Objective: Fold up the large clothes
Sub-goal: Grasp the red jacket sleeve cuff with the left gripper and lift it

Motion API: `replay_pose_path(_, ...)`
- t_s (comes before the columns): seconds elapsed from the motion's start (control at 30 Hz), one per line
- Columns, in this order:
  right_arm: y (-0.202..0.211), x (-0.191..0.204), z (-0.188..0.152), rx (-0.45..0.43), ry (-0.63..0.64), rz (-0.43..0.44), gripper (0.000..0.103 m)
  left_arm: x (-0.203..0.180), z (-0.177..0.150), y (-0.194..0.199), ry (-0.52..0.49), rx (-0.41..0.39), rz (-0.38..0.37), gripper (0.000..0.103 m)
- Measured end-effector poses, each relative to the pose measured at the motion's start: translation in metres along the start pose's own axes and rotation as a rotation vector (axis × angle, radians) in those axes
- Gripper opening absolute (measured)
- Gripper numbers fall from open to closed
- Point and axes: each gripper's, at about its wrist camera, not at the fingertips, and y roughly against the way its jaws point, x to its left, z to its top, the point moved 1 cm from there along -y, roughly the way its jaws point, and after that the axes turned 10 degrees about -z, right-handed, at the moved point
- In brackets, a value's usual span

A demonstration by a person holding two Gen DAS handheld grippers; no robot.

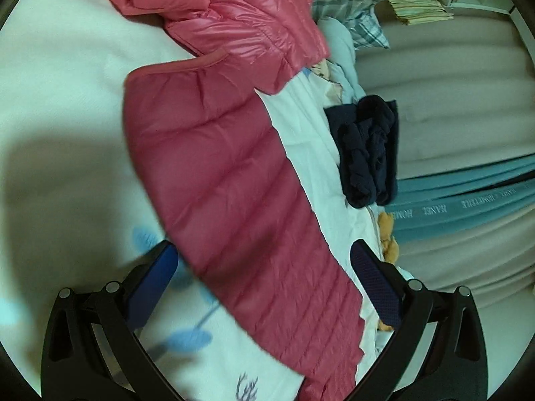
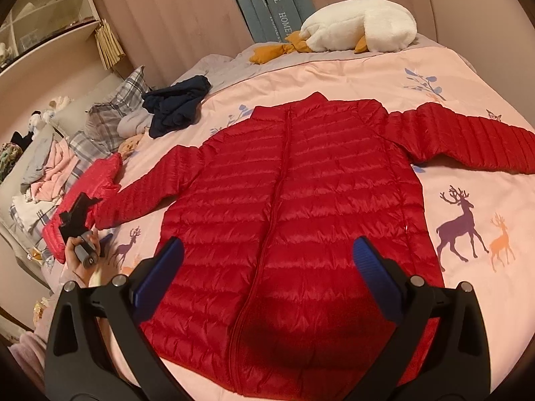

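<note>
While the red jacket (image 2: 294, 200) lies flat on the bed (image 2: 468, 200), both grippers hover with jaws wide, holding nothing. The left gripper (image 1: 264, 267), beside the jacket's sleeve (image 1: 234, 200), likely needs to grip that sleeve and fold it inward.

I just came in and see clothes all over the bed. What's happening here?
A person with a gripper in each hand is about to fold a red puffer jacket, which lies flat, zipped and sleeves out, on the bedspread. The left gripper is open over one sleeve. The right gripper hovers open above the hem. Nothing is folded yet.
</note>
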Motion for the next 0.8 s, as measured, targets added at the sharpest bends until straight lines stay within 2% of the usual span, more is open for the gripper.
replay_pose_path(0.07,-0.005,0.002,0.002,0.002,0.006,-0.011,0.101,0.000,0.005,-0.002,0.003,-0.035,0.015,0.102)
replay_pose_path(0.13,-0.011,0.004,0.003,0.007,0.012,-0.023,0.101,0.000,0.008,-0.002,-0.001,-0.063,0.062,0.096)
replay_pose_path(0.17,-0.013,0.004,0.003,0.009,0.014,-0.028,0.101,-0.003,0.009,-0.006,-0.020,-0.072,0.109,0.083)
replay_pose_path(0.2,-0.015,0.004,0.003,0.012,0.016,-0.032,0.101,-0.003,0.011,-0.008,-0.033,-0.069,0.131,0.059)
replay_pose_path(0.23,-0.018,0.004,0.004,0.017,0.017,-0.036,0.101,-0.003,0.012,-0.012,-0.045,-0.054,0.162,0.044)
replay_pose_path(0.27,-0.020,0.005,0.003,0.020,0.017,-0.039,0.101,0.000,0.014,-0.018,-0.043,-0.026,0.180,0.019)
replay_pose_path(0.3,-0.022,0.004,0.003,0.024,0.016,-0.044,0.101,0.005,0.014,-0.020,-0.026,-0.011,0.182,0.014)
replay_pose_path(0.37,-0.026,0.001,0.003,0.029,0.009,-0.050,0.101,0.006,0.016,-0.019,-0.028,-0.022,0.186,0.009)
replay_pose_path(0.4,-0.027,-0.002,0.003,0.032,0.003,-0.052,0.101,0.001,0.016,-0.017,-0.048,-0.031,0.214,0.008)
replay_pose_path(0.5,-0.030,-0.010,0.003,0.038,-0.017,-0.060,0.101,-0.034,0.008,-0.012,-0.187,-0.057,0.258,0.006)
replay_pose_path(0.57,-0.030,-0.015,0.002,0.039,-0.027,-0.066,0.101,-0.075,-0.008,-0.006,-0.343,-0.070,0.248,0.006)
replay_pose_path(0.67,-0.029,-0.026,0.001,0.035,-0.043,-0.083,0.101,-0.155,-0.054,-0.004,-0.615,-0.048,0.191,0.006)
replay_pose_path(0.7,-0.029,-0.030,0.000,0.034,-0.053,-0.085,0.101,-0.173,-0.069,-0.004,-0.678,-0.040,0.174,0.006)
replay_pose_path(0.8,-0.029,-0.041,-0.003,0.043,-0.084,-0.081,0.101,-0.241,-0.143,-0.003,-0.936,0.011,0.082,0.006)
